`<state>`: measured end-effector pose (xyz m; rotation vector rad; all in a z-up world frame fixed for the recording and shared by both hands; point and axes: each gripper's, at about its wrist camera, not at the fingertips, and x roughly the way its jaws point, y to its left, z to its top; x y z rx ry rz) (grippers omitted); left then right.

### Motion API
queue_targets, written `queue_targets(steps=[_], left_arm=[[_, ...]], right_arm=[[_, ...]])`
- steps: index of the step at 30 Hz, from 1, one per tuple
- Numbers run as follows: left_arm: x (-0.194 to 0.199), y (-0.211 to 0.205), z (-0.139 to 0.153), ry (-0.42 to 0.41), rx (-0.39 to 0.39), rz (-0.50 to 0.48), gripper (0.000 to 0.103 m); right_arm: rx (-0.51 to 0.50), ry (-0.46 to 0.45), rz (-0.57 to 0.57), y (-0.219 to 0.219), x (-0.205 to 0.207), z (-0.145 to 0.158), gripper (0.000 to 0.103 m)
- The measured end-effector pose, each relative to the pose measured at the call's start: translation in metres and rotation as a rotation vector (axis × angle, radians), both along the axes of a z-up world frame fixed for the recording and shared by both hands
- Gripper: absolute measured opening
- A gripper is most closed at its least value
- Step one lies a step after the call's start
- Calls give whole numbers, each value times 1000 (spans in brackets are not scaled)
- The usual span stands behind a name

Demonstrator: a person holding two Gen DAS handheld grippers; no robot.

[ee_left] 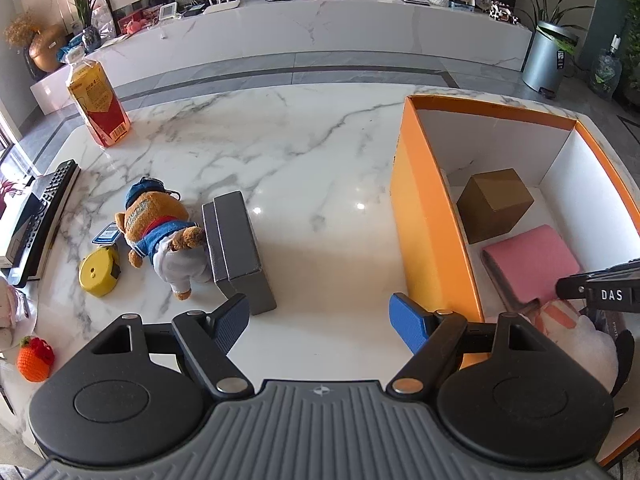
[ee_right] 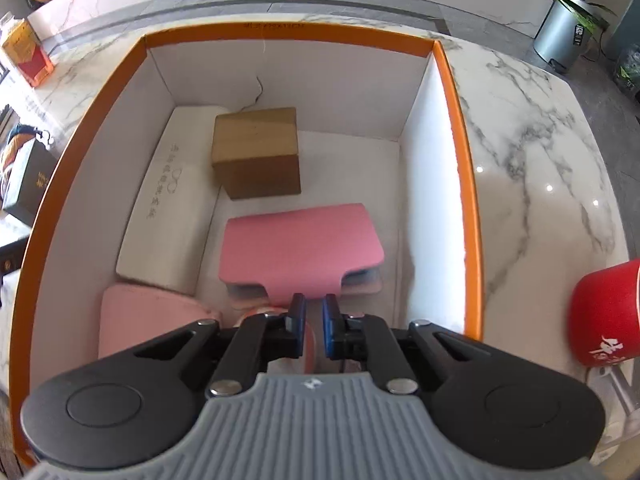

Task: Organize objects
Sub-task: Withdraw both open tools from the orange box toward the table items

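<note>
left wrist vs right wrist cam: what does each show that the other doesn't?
Left wrist only: teddy bear, yellow tape measure, grey box on the marble table, open left gripper.
Right wrist only: white case, red can, right gripper shut on something pale.
Both: orange box, brown cube, pink pouch, oil bottle.

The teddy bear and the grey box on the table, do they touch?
Touching: the left wrist view shows the teddy bear's paw pressed against the grey box.
</note>
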<state>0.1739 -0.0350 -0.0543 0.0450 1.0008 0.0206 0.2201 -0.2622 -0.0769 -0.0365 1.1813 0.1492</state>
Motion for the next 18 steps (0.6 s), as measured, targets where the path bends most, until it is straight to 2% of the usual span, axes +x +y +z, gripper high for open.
queue_targets(steps=[1, 4, 7, 9, 10, 12, 13, 14, 15, 18], left_arm=[[1, 0, 0, 1, 4, 5, 91], [2, 1, 0, 7, 16, 13, 91], [2, 3, 1, 5, 16, 20, 91], [3, 5, 1, 3, 13, 31, 91], [3, 6, 1, 2, 11, 38, 91], [3, 7, -1, 10, 5, 53, 91], [3, 8, -3, 17, 5, 56, 91], [2, 8, -3, 20, 9, 58, 91], [1, 7, -3, 17, 23, 56, 91], [-6, 3, 1, -10, 52, 30, 91]], right_arm=[[35, 11, 9, 5, 4, -3, 10], [19, 23, 54, 24, 9, -8, 10], [71, 8, 53, 28, 4, -3, 10], [57, -20, 67, 34, -2, 4, 15], [39, -37, 78, 37, -5, 8, 22], [16, -85, 93, 42, -13, 17, 64], [12, -105, 99, 45, -16, 21, 71], [8, -116, 100, 46, -18, 25, 83], [3, -126, 95, 48, -19, 28, 92], [-29, -163, 53, 51, -24, 35, 100]])
